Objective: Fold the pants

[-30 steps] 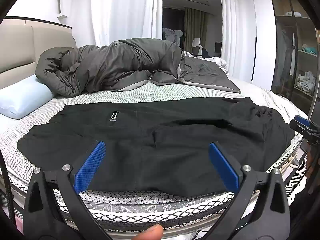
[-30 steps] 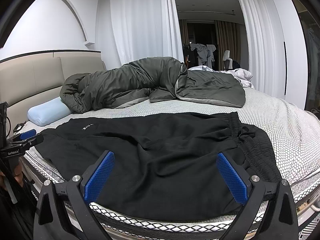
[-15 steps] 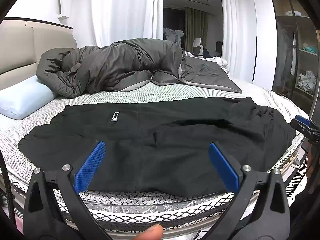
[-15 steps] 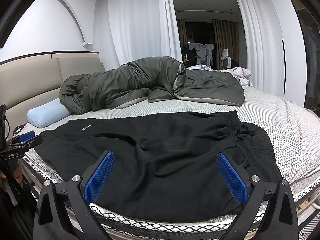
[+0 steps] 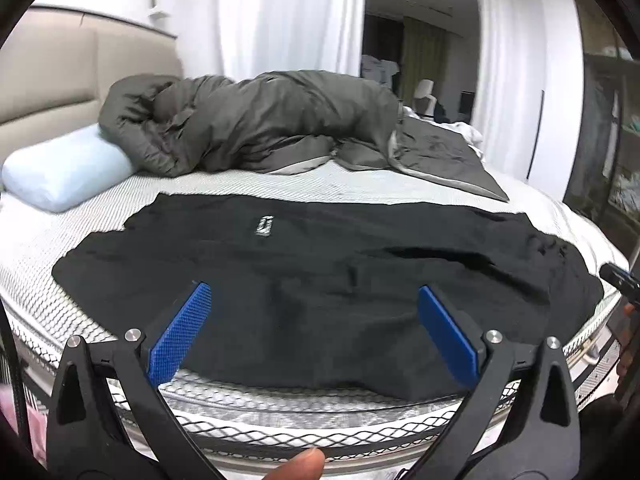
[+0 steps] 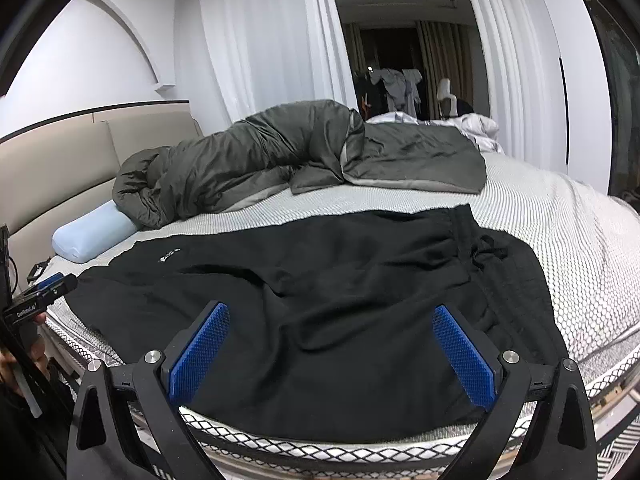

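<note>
1. Pants, black, lie spread across the near edge of the bed in the left wrist view, with a small white label facing up. The left gripper hovers above the near hem, level and pointing straight across the bed, its blue pads spread wide with nothing between them. A fingertip of the person shows at the bottom edge. Behind the pants are a grey duvet and a pale blue pillow.

2. In the right wrist view, the same pants lie flat, waistband and drawstring toward the right. The right gripper hangs over the near edge of the fabric, level, its jaws wide apart and empty. At far left, the other gripper shows beside the mattress corner, held by a hand.
</note>
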`<state>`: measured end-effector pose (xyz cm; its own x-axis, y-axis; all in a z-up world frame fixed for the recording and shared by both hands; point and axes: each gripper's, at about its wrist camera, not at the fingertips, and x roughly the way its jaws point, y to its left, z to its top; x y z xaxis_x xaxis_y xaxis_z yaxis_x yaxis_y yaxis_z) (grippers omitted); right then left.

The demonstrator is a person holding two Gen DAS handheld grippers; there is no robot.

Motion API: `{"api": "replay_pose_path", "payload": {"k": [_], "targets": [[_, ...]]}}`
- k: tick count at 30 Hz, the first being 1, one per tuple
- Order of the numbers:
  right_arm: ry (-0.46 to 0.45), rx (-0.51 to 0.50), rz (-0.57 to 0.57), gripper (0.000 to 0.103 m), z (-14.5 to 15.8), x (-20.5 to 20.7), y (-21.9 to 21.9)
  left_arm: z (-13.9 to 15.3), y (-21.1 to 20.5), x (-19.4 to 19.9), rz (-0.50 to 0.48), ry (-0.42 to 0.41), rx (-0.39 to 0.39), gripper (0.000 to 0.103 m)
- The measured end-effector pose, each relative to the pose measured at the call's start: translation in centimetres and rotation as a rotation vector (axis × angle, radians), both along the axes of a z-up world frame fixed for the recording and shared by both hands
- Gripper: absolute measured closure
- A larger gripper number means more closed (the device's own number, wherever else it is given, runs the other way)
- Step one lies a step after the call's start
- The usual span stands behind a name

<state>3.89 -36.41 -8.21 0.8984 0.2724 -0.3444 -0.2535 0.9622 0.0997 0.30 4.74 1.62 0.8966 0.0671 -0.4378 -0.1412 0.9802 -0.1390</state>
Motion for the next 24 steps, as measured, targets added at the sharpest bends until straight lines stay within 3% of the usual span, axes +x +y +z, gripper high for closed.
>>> {"api": "replay_pose_path", "payload": {"k": [6,12,15,16,19,24], "targets": [[0.007,0.046,-0.022,0.000,1.1,-0.7,-1.2,-1.6,7.6,-0.3,0.106,0.045,-0.094,0.001],[0.059,-0.019,-0.081,0.000,1.0,0.0,-1.6,-4.4,16.1,0.4,0.193,0.131,-0.206,0.002],[0.129,-0.015,-0.077,0.000,0.5,1.2,-1.5,-5.9,18.9,1.2,0.195,0.168,-0.257,0.014],[0.130,-0.014,-0.067,0.000,0.4,1.5,-1.4,-6.7,20.0,1.7,0.189,0.196,-0.294,0.024],[0.106,-0.052,-0.079,0.000,0.3,2.1,-0.8,-8.6,22.1,2.9,0.200,0.245,-0.369,0.035],[0.105,-0.029,-0.088,0.000,0.6,2.7,-0.4,-10.1,24.2,3.9,0.201,0.296,-0.399,0.039]]}}
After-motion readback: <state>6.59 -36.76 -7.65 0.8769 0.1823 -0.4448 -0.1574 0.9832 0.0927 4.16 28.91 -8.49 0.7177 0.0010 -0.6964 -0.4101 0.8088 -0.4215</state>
